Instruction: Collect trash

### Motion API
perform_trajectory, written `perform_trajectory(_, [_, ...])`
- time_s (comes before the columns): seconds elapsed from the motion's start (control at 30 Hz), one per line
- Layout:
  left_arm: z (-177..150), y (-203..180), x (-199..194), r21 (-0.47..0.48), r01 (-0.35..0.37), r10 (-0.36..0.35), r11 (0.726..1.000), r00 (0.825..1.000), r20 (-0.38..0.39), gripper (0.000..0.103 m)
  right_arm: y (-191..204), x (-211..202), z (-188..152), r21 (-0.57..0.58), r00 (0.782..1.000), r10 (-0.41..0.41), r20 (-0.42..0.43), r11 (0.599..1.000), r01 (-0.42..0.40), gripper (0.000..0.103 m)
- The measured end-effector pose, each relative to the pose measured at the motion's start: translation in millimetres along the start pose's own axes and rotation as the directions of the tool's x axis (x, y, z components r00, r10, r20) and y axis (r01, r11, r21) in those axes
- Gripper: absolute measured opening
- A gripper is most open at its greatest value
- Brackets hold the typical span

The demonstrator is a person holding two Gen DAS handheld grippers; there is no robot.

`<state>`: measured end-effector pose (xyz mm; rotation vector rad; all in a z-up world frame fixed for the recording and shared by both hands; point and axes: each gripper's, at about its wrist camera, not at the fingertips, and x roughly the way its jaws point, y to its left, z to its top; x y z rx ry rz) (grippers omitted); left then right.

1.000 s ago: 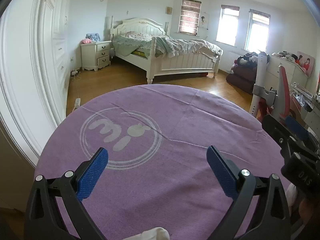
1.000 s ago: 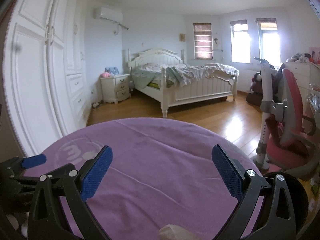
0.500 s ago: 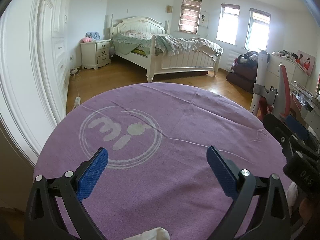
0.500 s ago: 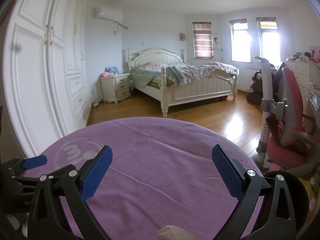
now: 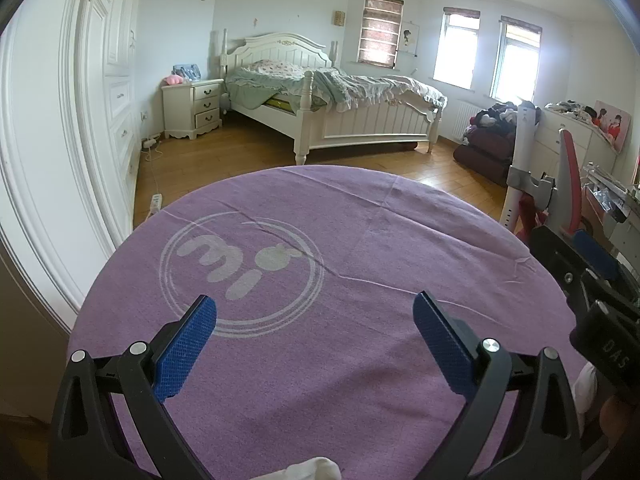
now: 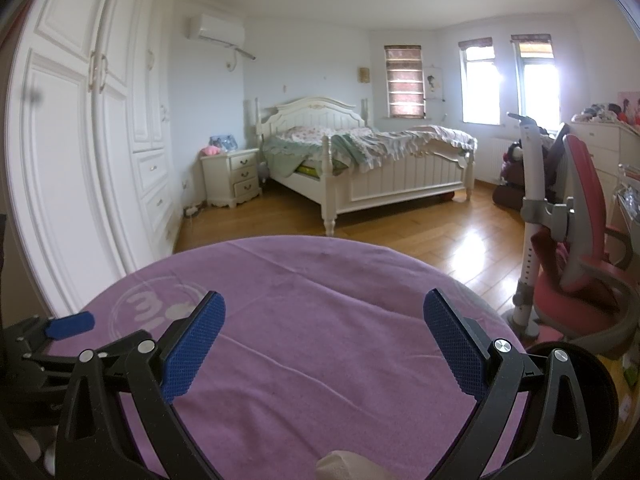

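Nothing has changed in the last second: both the left hand-held gripper and the right hand-held gripper stay wide and empty above the purple counter; only a white scrap at its near edge looks like trash.

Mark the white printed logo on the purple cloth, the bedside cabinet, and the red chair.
white printed logo [image 5: 240, 270], left wrist view, on the printed letters inside the rings.
bedside cabinet [image 6: 236, 176], right wrist view, on its drawer front.
red chair [image 6: 588, 184], right wrist view, on the backrest.
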<state>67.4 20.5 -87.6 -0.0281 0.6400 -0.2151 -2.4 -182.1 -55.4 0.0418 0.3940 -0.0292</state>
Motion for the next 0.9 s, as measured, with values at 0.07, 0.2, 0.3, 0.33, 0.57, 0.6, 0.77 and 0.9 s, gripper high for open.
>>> perform_trajectory(0.07, [0.0, 0.0, -0.1, 0.000, 0.000, 0.000, 1.000, 1.000, 0.001, 0.098, -0.2, -0.1, -0.1, 0.001, 1.000, 0.000, 0.000, 1.000, 0.000, 0.098])
perform_trajectory(0.2, [0.1, -0.2, -0.1, 0.000, 0.000, 0.000, 1.000, 1.000, 0.000, 0.098, -0.2, 0.0, -0.3, 0.000, 1.000, 0.000, -0.001, 1.000, 0.000, 0.098])
perform_trajectory(0.3, [0.0, -0.5, -0.4, -0.001, 0.001, -0.001, 1.000, 1.000, 0.001, 0.098, -0.4, -0.1, -0.4, 0.001, 1.000, 0.000, 0.000, 1.000, 0.000, 0.098])
perform_trajectory(0.33, [0.1, -0.5, -0.6, -0.001, 0.001, -0.001, 1.000, 1.000, 0.002, 0.098, -0.3, 0.0, -0.4, 0.001, 1.000, 0.000, 0.000, 1.000, 0.000, 0.098])
perform_trajectory(0.57, [-0.1, -1.0, -0.6, 0.003, -0.006, 0.006, 1.000, 1.000, 0.011, 0.098, -0.4, 0.4, 0.2, 0.001, 1.000, 0.000, 0.001, 1.000, 0.000, 0.098])
perform_trajectory(0.6, [-0.3, -1.1, -0.8, 0.003, -0.006, 0.006, 1.000, 1.000, 0.010, 0.098, -0.5, 0.4, 0.1, 0.001, 1.000, 0.000, 0.001, 1.000, 0.000, 0.098])
perform_trajectory(0.77, [0.5, -1.4, -1.0, 0.000, -0.010, 0.010, 1.000, 1.000, 0.006, 0.098, -0.6, 0.5, -0.2, 0.001, 1.000, 0.000, 0.001, 1.000, 0.000, 0.098])
perform_trajectory(0.9, [0.3, -1.6, -0.9, 0.001, -0.010, 0.010, 1.000, 1.000, 0.005, 0.098, -0.7, 0.6, -0.3, 0.001, 1.000, 0.000, 0.001, 1.000, 0.000, 0.098])
